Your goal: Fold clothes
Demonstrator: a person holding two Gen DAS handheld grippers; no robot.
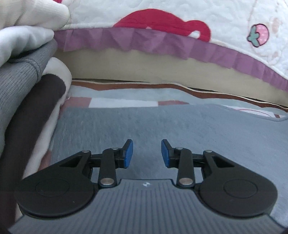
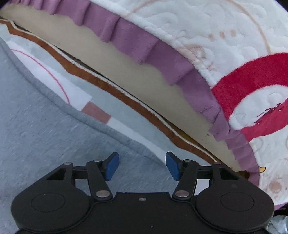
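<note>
Left wrist view: the left hand-held gripper (image 1: 147, 153) hung low over a grey garment (image 1: 144, 126), its blue pads (image 1: 128, 153) spread wide with nothing between them. The garment lay flat on a patterned mat (image 1: 126, 94) of pale blue, white and dusty pink; its far edge ran straight across, left to right, well short of the mattress side (image 1: 144, 66). I could not tell the garment's long axis from here. A stack of folded clothes (image 1: 27, 81), grey ribbed, dark brown and cream, stood just beside the garment at the left. Above, a white quilt (image 1: 180, 16) with purple frill (image 1: 198, 48) and a strawberry patch (image 1: 258, 35) overhung the mattress.

Right wrist view: the right hand-held gripper (image 2: 142, 166) was spread wide too, empty, hovering at the garment's (image 2: 45, 135) hemmed edge (image 2: 75, 108). That edge ran diagonally from upper left down toward the gripper. Beyond it lay the mat (image 2: 115, 106), its brown border (image 2: 108, 86), then the mattress side (image 2: 126, 72) and quilt (image 2: 198, 27).
</note>
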